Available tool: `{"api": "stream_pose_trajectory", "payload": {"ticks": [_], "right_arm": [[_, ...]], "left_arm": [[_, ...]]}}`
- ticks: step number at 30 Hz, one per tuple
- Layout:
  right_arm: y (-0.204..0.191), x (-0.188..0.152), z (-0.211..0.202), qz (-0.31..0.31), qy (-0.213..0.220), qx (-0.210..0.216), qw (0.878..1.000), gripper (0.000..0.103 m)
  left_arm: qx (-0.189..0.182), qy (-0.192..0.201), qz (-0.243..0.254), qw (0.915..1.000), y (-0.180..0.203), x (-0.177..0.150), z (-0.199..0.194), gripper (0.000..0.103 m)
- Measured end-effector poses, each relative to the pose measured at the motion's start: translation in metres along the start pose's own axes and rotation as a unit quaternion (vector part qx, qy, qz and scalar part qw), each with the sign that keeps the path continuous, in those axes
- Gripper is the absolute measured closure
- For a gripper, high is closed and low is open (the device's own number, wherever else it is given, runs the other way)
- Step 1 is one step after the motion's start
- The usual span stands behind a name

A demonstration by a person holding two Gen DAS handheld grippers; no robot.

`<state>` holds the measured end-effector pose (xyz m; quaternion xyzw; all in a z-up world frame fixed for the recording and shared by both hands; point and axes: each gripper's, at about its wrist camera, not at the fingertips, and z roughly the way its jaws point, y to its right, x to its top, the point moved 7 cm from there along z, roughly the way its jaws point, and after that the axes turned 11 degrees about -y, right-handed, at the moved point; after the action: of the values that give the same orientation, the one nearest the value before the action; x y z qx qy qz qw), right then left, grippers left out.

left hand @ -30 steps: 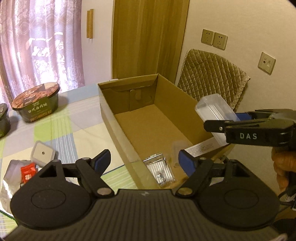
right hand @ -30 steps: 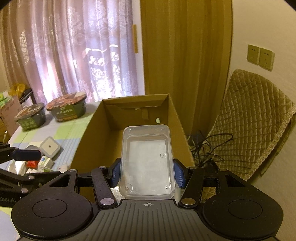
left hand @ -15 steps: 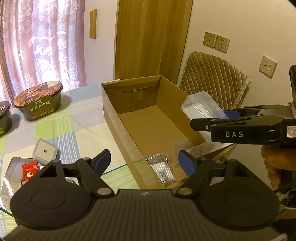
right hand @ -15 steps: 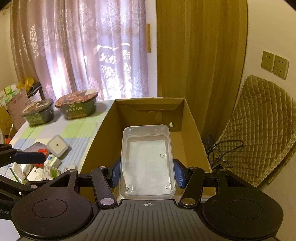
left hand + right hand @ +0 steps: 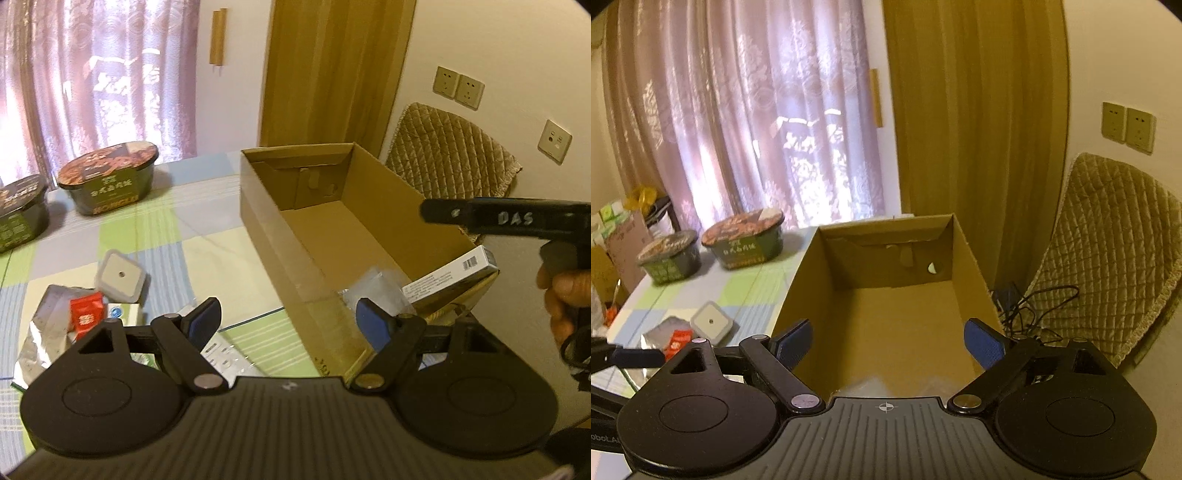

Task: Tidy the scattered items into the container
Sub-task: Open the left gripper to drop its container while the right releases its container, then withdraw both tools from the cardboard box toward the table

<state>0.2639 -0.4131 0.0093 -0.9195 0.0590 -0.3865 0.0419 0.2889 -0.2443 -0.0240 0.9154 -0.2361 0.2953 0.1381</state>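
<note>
The open cardboard box [image 5: 369,236] stands on the table's right side. A clear plastic container [image 5: 373,284] lies at its near end beside a leaning white carton [image 5: 450,280]. In the right wrist view the container [image 5: 879,384] is a blurred patch just below my right gripper [image 5: 888,345], which is open and empty over the box [image 5: 886,314]. My left gripper [image 5: 290,325] is open and empty over the box's near left corner. Left of it lie a grey square case [image 5: 120,275], a red packet [image 5: 86,317], a silver foil bag [image 5: 37,332] and a blister pack [image 5: 221,354].
Two instant noodle bowls [image 5: 110,177] [image 5: 22,214] stand at the table's far left. A chair with a quilted cover [image 5: 1108,240] is to the right of the box, with cables [image 5: 1034,314] beside it. A hand [image 5: 561,291] holds the right gripper [image 5: 436,213].
My right gripper opened and let go of the clear plastic container, which now lies in the box. My left gripper shifted back and left, bringing more of the scattered items into view.
</note>
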Motion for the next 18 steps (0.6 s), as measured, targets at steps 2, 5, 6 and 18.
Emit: {"api": "stream_pose_trajectory", "payload": {"ticks": [2,5,6,18], "right_arm": [[0.0,0.0,-0.007,0.004,0.004,0.001,1.0,0.009],[-0.006,-0.001,-0.018,0.004,0.007,0.003,1.0,0.009],[-0.008,-0.002,-0.021,0.003,0.007,0.003,1.0,0.009],[-0.05,-0.022,-0.062,-0.004,0.002,0.024,1.0,0.009]], "left_arm": [[0.002,0.001,-0.004,1.0,-0.003,-0.003,-0.005,0.026],[0.005,0.002,-0.008,1.0,-0.007,-0.008,-0.014,0.026],[0.006,0.002,-0.01,0.9999,-0.008,-0.011,-0.017,0.026],[0.025,0.01,-0.024,0.9993,-0.021,-0.044,-0.071,0.026]]}}
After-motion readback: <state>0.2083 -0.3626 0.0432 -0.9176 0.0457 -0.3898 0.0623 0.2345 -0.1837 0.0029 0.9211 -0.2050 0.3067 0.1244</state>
